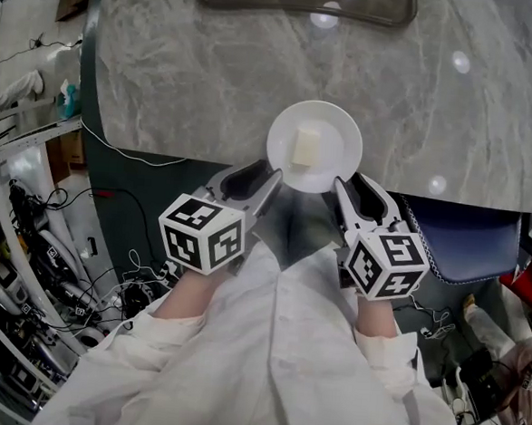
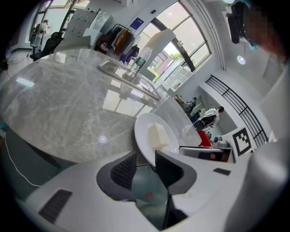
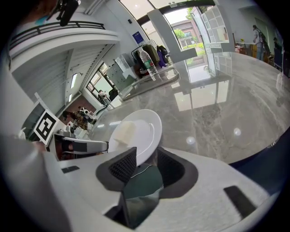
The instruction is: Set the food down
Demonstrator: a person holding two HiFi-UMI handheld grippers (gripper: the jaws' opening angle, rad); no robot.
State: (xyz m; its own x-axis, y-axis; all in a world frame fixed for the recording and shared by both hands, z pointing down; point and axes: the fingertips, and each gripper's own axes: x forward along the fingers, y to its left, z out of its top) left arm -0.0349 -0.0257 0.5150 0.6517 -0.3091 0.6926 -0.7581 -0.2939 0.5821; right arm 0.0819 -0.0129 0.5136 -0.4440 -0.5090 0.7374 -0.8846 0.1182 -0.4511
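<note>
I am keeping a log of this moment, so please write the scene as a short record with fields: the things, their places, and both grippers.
surface: round grey marble table
dish: white plate at the table's near edge
food: one pale block lying on the plate
left gripper: jaws apart, plate rim between them
right gripper: jaws apart, the rim's other side between them
task state: plate appears to be down on the table; grippers not yet drawn away
</note>
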